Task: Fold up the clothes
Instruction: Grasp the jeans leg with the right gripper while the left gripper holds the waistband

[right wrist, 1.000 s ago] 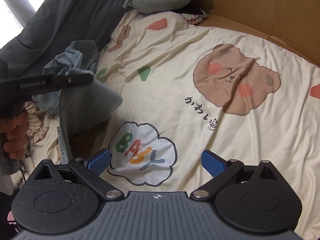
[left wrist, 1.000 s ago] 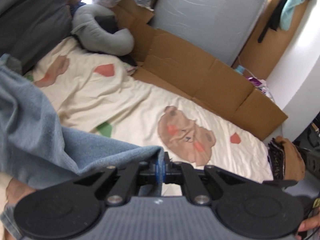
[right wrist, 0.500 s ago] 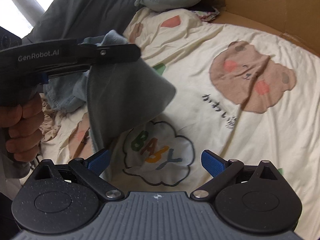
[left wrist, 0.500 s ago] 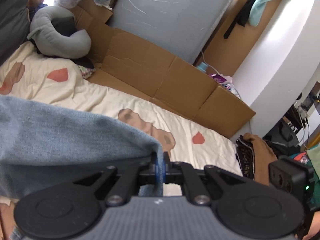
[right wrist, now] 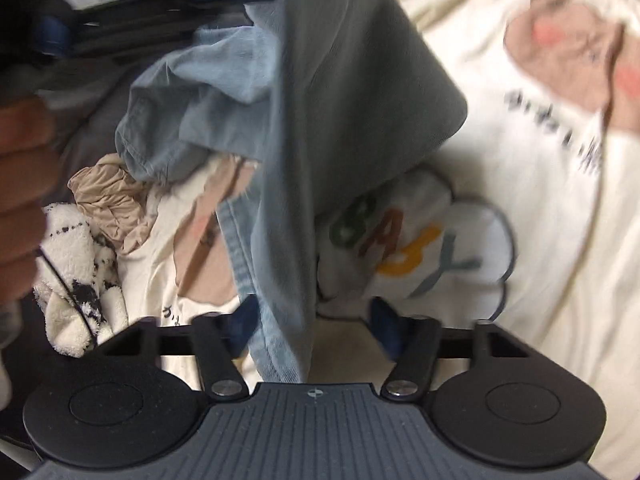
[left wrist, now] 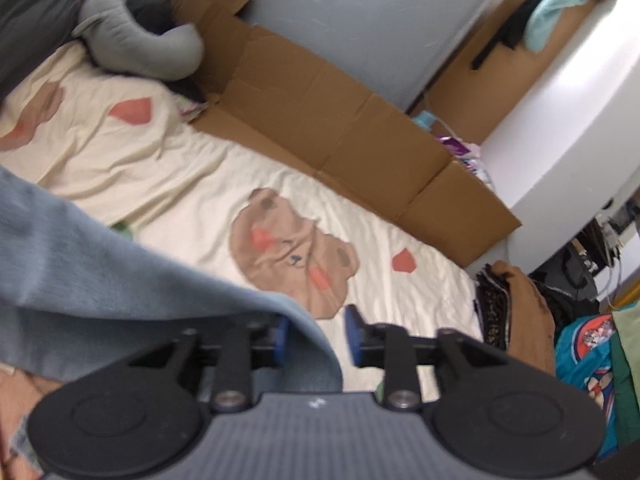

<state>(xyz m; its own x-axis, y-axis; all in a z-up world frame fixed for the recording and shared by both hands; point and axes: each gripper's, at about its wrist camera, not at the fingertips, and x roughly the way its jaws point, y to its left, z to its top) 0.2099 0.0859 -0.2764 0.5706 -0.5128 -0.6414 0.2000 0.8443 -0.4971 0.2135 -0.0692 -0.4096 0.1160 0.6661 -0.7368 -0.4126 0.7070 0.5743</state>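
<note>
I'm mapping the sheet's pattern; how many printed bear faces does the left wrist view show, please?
2 on the bedsheet: one bear face centrally, just beyond the left gripper; another partly cut off at the far left edge. The blue garment may hide more.

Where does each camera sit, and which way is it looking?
Left wrist: on the left claw, facing across the bedsheet toward the cardboard; its open claw shows, blue garment draped across it.
Right wrist: on the right claw, facing down at the bedsheet; its open claw and a hand show.
Shared: the blue garment and bedsheet.
</note>
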